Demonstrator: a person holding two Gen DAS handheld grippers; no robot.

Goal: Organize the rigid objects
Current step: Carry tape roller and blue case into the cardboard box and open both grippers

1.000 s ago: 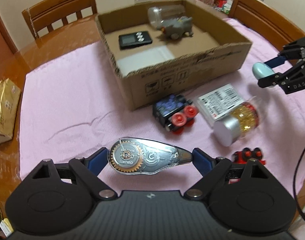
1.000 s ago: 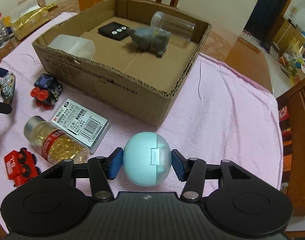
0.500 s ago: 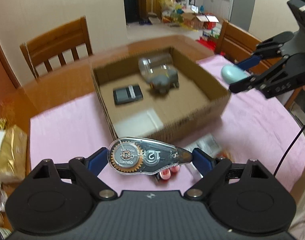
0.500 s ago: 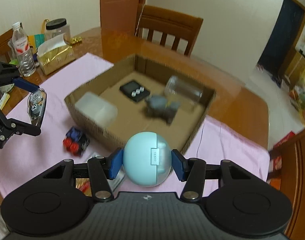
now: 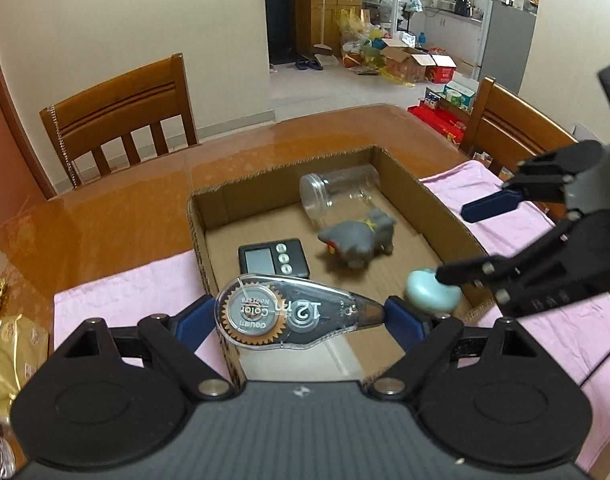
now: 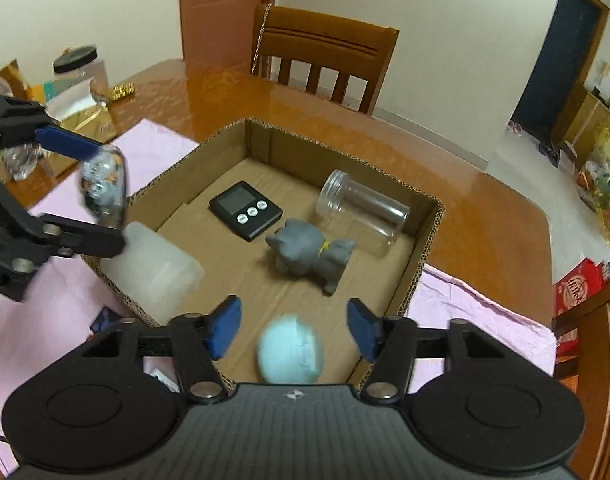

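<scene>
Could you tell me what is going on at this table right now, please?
A person is sorting small items into a cardboard box with two handheld grippers. The left gripper holds a correction tape dispenser above the box. The right gripper has its jaws open, and the light blue egg-shaped case looks blurred between them over the box. A timer, grey toy cat and clear jar lie inside.

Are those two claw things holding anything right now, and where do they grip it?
The left gripper pinches a correction tape dispenser by its two ends. The right gripper's fingers are apart; the blue egg-shaped case is loose.
</scene>
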